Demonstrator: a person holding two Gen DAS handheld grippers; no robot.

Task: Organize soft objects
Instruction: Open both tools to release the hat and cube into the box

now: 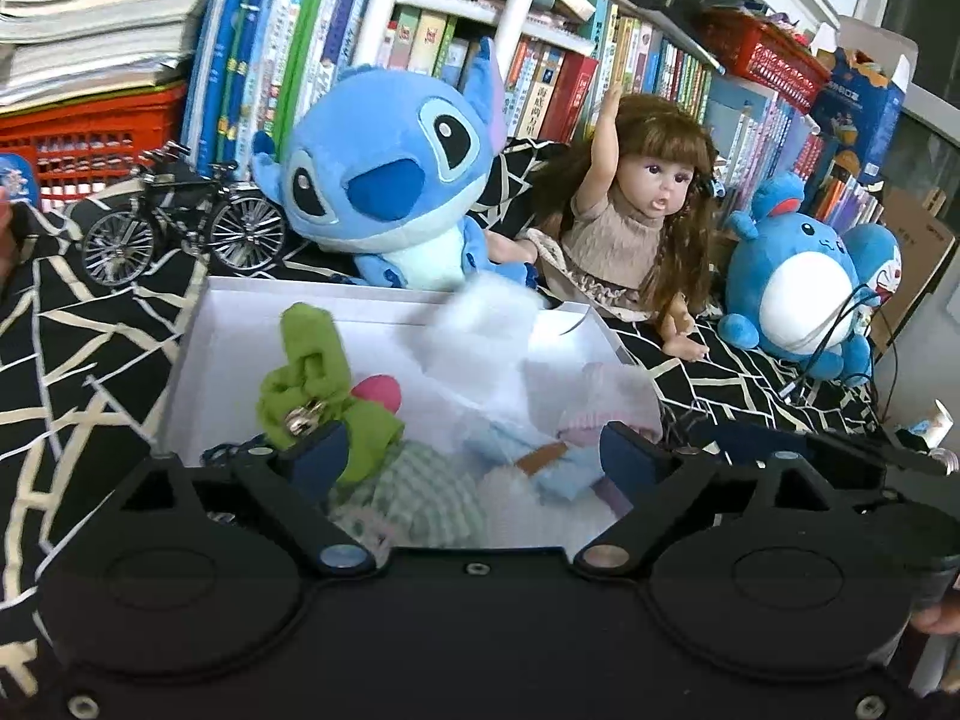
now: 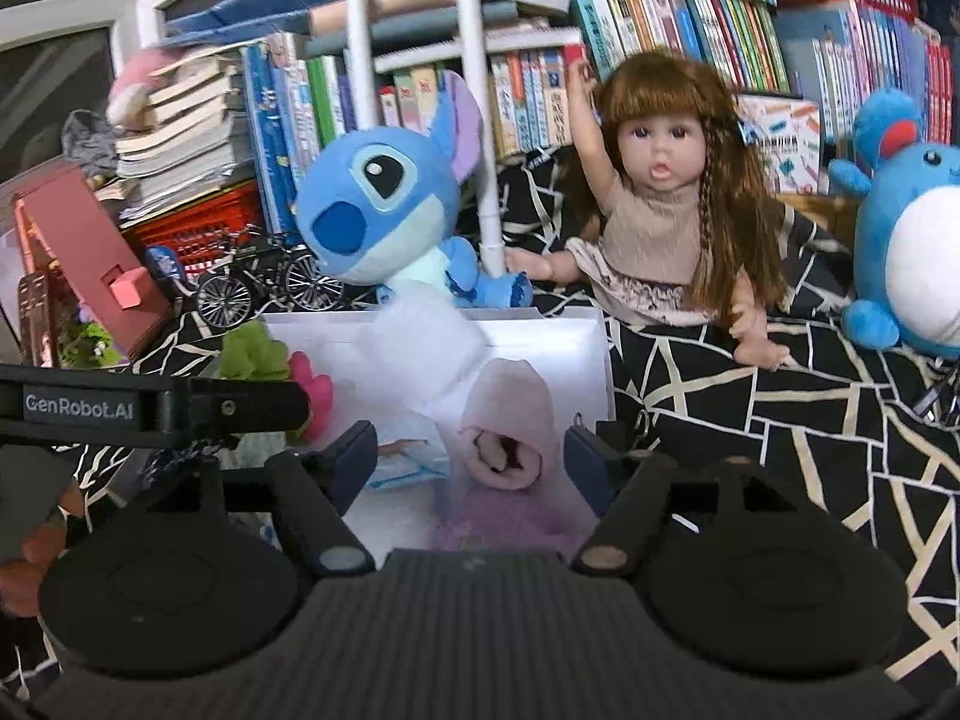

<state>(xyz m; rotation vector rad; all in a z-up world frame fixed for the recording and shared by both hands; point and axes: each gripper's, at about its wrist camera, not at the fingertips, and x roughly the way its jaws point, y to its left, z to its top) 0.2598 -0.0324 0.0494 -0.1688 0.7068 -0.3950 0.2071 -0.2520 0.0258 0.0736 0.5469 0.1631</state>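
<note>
both the left gripper (image 1: pixel 474 450) and the right gripper (image 2: pixel 471 456) stand open, holding nothing — the rolled pink knitted sock (image 2: pixel 504 438) lies loose in the white cardboard box (image 1: pixel 198 360) between the right jaws. the green fabric pouch (image 1: pixel 312 384) beside the left finger could snag — lifting would drag it out.

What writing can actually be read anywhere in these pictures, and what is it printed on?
"GenRobot.AI": white letters on the black bar of the left tool, seen in the right wrist view.
Book spines on the shelf: printed titles, too small and blurred to read.
Blue box at the upper right of the left wrist view: print too blurred to read.
Nothing else legible.
</note>
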